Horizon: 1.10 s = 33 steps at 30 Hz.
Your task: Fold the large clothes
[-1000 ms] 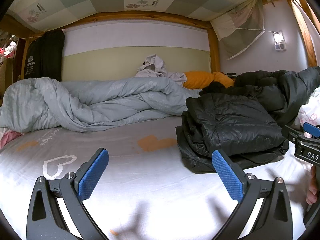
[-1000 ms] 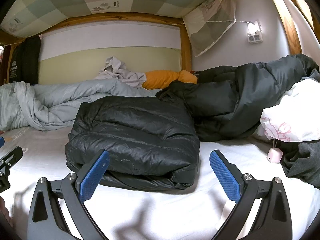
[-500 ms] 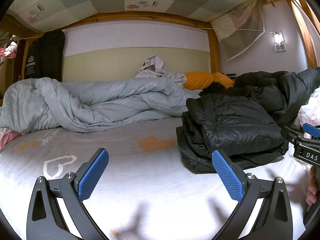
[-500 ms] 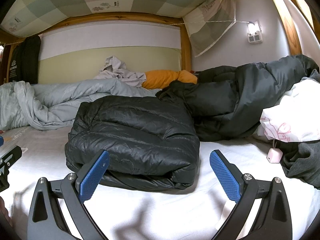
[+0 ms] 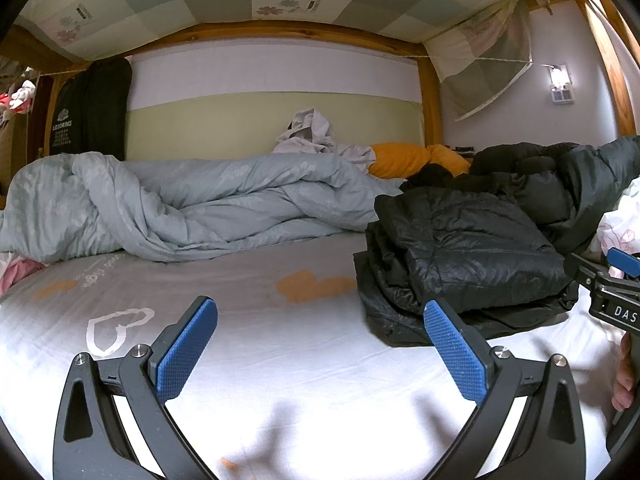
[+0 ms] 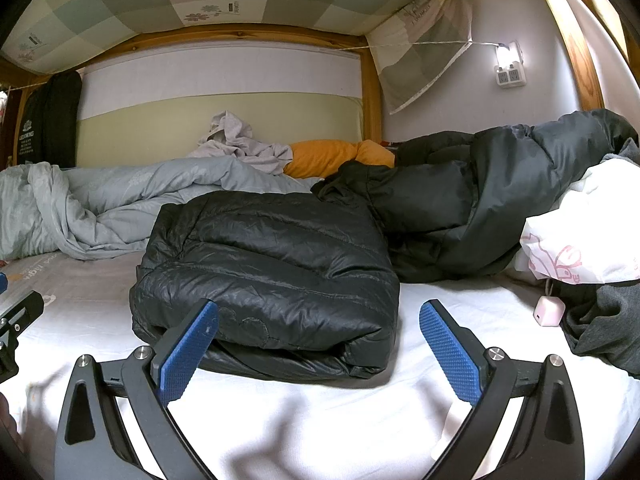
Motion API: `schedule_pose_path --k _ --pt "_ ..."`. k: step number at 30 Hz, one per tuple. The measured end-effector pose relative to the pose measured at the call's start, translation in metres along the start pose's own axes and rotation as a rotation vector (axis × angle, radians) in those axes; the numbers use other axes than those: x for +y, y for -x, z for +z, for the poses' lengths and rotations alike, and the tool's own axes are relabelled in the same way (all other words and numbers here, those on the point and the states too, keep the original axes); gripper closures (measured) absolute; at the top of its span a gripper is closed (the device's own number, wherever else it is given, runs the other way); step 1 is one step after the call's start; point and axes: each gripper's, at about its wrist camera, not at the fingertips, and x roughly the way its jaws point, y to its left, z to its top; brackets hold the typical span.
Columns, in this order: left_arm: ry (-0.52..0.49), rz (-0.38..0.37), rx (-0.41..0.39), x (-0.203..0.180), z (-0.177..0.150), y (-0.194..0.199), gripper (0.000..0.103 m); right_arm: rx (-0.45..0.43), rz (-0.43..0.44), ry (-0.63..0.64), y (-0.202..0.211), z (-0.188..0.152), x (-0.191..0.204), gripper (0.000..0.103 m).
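Currently both grippers stand with jaws spread wide and nothing between the blue pads. The left gripper occupies the bottom of its frame over the white bed sheet; bare sheet fills the lower centre and lower left, bounded at mid left by a rumpled grey duvet. The folded black down jacket lies at centre right of the left view, its near edge just behind the right-hand pad, without contact. The right gripper enters at the right edge of that view, beside the jacket, with part of a hand below it.

In the right wrist view the right gripper faces the folded black down jacket head-on. The jacket's rolled front edge sits at frame centre, level with the pad tips; whether the left-hand pad touches it cannot be told. A strip of clear sheet runs across the lower frame. Right of the jacket, open sheet extends to a small pink charger and a grey garment. A second dark coat is heaped behind at upper right, touching the folded jacket's far edge.
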Motion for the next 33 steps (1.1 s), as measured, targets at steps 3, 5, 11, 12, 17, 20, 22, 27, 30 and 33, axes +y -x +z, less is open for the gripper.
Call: schedule_pose_path --k 3,5,11,12,17,20,22,27,30,33 --pt "0.009 0.001 -0.001 0.0012 -0.0003 0.0009 0.000 0.000 0.000 -0.001 0.0004 0.0000 -0.0001 0.001" --pt "0.012 0.003 0.000 0.0011 -0.0003 0.0000 0.000 0.002 0.000 -0.003 0.0003 -0.0001 -0.0003 0.001" --pt "0.004 0.005 -0.002 0.0002 -0.0001 -0.0009 0.000 0.001 0.000 0.001 0.0001 0.0000 -0.0001 0.001" --pt "0.002 0.006 -0.002 0.0001 -0.0002 -0.0012 0.000 0.002 0.000 0.000 0.0004 0.0000 0.0000 0.001" --pt "0.003 0.006 -0.001 -0.0004 -0.0002 -0.0013 0.000 0.000 0.000 0.000 0.0006 0.0002 -0.0002 0.001" --pt "0.004 0.006 -0.002 -0.0003 -0.0002 -0.0011 0.000 0.001 0.000 0.001 0.0007 0.0001 0.0000 0.001" --pt "0.003 0.005 -0.001 -0.0003 -0.0001 -0.0011 0.000 0.000 -0.001 0.001 0.0009 0.0000 0.0000 0.001" --pt "0.003 0.006 -0.002 -0.0003 0.0000 -0.0011 0.000 0.000 -0.001 0.001 0.0009 -0.0001 0.0000 0.001" --pt "0.003 0.006 -0.002 -0.0003 -0.0001 -0.0011 0.000 0.001 -0.001 0.001 0.0006 -0.0001 -0.0002 0.001" --pt "0.004 0.006 -0.001 -0.0002 -0.0001 -0.0012 0.000 0.000 0.000 0.001 0.0008 -0.0001 -0.0001 0.001"
